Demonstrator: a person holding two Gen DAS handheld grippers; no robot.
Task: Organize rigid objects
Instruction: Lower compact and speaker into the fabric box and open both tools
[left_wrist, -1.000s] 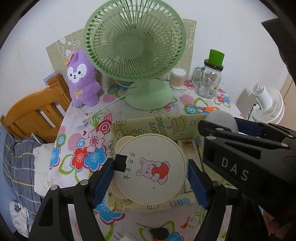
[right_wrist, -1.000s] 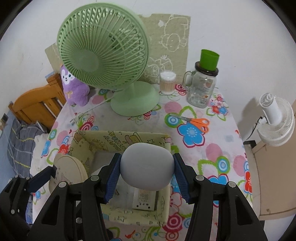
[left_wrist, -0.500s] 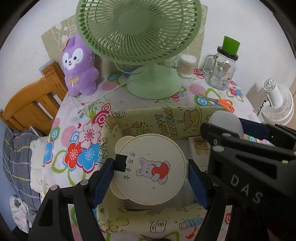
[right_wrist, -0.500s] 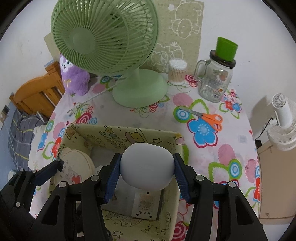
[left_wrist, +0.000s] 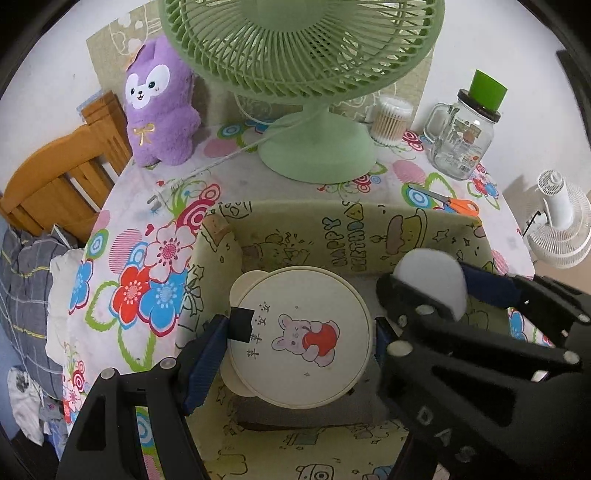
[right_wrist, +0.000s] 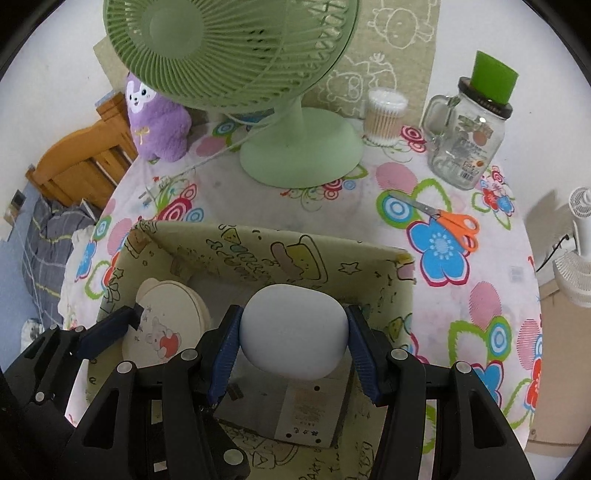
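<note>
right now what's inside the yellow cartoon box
On the floor of the box lies a flat grey item with a printed label. The round bear-eared case and the white rounded case, each held by fingers, hide most of the rest.

Box (right_wrist: 280, 251) sits near table (right_wrist: 362, 206) front; fan (right_wrist: 299, 155) behind it, plush (right_wrist: 157, 122) far left, jar (right_wrist: 467, 144) and scissors (right_wrist: 448, 219) right.
</note>
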